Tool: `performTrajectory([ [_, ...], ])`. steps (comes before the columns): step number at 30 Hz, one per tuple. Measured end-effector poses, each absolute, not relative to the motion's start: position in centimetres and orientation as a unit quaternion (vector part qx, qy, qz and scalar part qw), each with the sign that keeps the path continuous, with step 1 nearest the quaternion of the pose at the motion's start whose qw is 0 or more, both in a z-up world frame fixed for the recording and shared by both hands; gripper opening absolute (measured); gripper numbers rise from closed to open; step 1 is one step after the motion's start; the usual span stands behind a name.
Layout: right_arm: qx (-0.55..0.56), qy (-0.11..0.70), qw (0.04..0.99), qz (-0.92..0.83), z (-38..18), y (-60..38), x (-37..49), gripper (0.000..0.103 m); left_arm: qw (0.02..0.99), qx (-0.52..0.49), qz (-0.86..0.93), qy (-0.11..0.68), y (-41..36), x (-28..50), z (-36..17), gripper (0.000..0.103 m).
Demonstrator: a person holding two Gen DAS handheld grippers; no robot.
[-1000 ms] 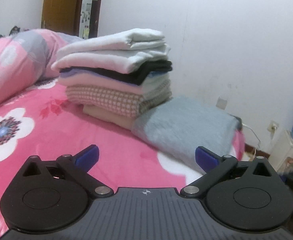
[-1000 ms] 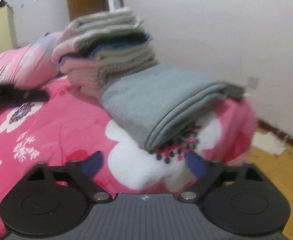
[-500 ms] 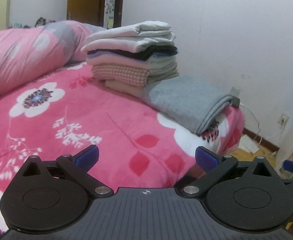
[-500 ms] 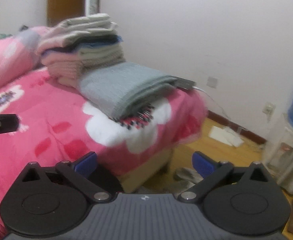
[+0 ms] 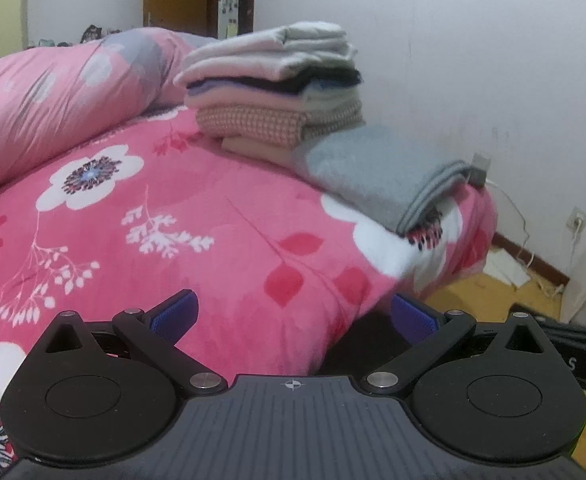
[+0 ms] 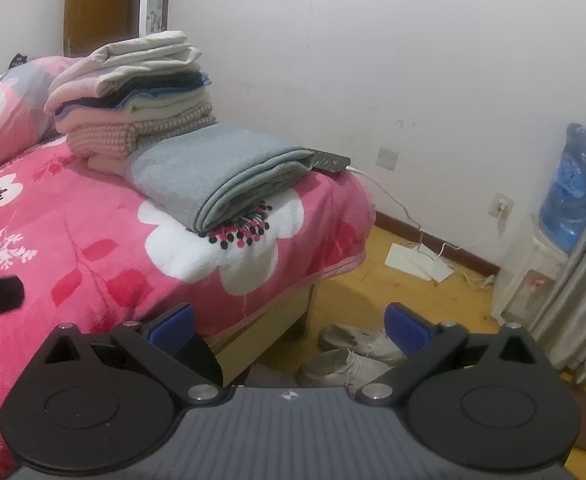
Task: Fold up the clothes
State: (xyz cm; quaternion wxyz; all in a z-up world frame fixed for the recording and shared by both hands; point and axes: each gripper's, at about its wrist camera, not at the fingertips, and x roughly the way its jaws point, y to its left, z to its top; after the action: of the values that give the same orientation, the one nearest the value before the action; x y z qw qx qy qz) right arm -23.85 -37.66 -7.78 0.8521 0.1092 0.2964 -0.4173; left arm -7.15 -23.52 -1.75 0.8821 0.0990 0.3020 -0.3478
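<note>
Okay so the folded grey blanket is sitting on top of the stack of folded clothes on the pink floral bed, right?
Not quite. The folded grey blanket lies on the pink floral bed beside the stack of folded clothes, not on top; the right wrist view shows it.

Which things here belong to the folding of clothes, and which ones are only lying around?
Belongs to the job:
- stack of folded clothes
- folded grey garment beside it
- pink floral bed cover under them
- left gripper, open
- right gripper, open

Just lying about:
- white shoes
- water bottle
- papers on the floor
</note>
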Motion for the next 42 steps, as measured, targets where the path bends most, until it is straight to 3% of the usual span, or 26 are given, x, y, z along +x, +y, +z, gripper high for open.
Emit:
performTrajectory([
  [42,0.106,0.299,0.85,-0.42,-7.4,-37.7,-23.9,0.103,0.87,0.1,-0.368,0.312,-24.8,-8.1,-1.9,0.103],
])
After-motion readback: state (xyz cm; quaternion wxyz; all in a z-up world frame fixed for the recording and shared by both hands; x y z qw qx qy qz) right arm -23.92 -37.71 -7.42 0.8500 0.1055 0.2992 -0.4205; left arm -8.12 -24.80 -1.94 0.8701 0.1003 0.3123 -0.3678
